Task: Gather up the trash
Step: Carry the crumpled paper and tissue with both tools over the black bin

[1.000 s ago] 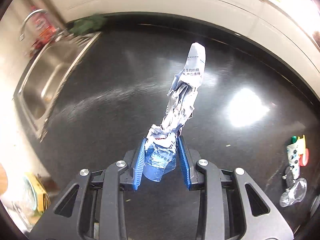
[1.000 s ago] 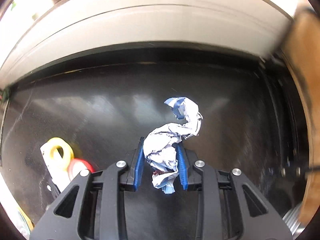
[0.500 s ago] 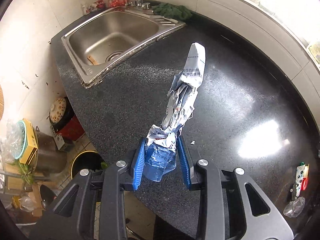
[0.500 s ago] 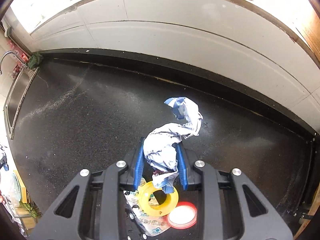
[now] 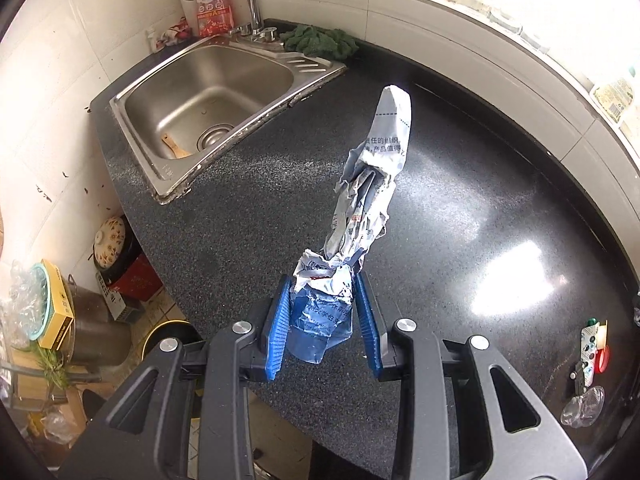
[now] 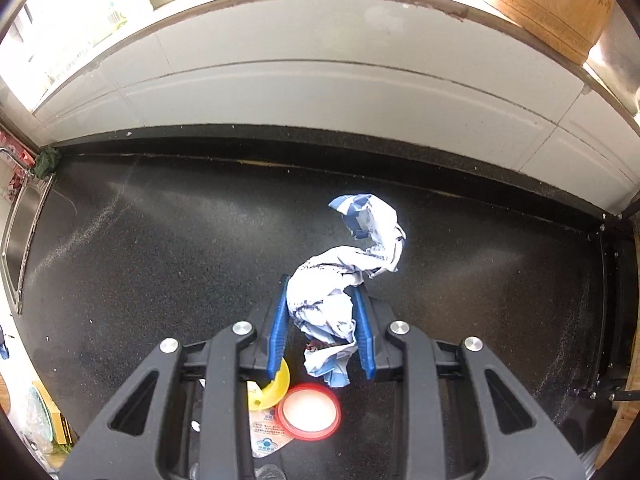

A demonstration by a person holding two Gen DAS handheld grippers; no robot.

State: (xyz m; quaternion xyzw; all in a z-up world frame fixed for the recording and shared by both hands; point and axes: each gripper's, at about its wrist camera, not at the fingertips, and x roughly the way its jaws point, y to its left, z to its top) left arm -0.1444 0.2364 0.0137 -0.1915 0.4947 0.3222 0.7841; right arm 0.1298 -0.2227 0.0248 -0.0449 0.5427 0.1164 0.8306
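Note:
My left gripper (image 5: 324, 320) is shut on a long crumpled blue-and-white wrapper (image 5: 368, 196) that sticks up and away from the fingers, held above the black countertop (image 5: 248, 208). My right gripper (image 6: 322, 320) is shut on a crumpled blue-and-white paper wad (image 6: 340, 276), held above the same counter (image 6: 160, 248). Below the right gripper lie a yellow ring (image 6: 276, 384), a red-rimmed lid (image 6: 308, 410) and a printed packet (image 6: 264, 430). The same small items show far right in the left wrist view (image 5: 592, 348).
A steel sink (image 5: 208, 92) with tap and a red detergent bottle (image 5: 210, 8) sits at the counter's left end, a green cloth (image 5: 320, 40) beside it. A dark bin (image 5: 172, 334) and clutter stand on the floor below the counter edge. A tiled wall (image 6: 320, 92) backs the counter.
Both grippers have risen and pulled back from the counter, still gripping their trash. The left view swung left, bringing the sink and floor into sight; the ring and lid now lie under the right gripper.

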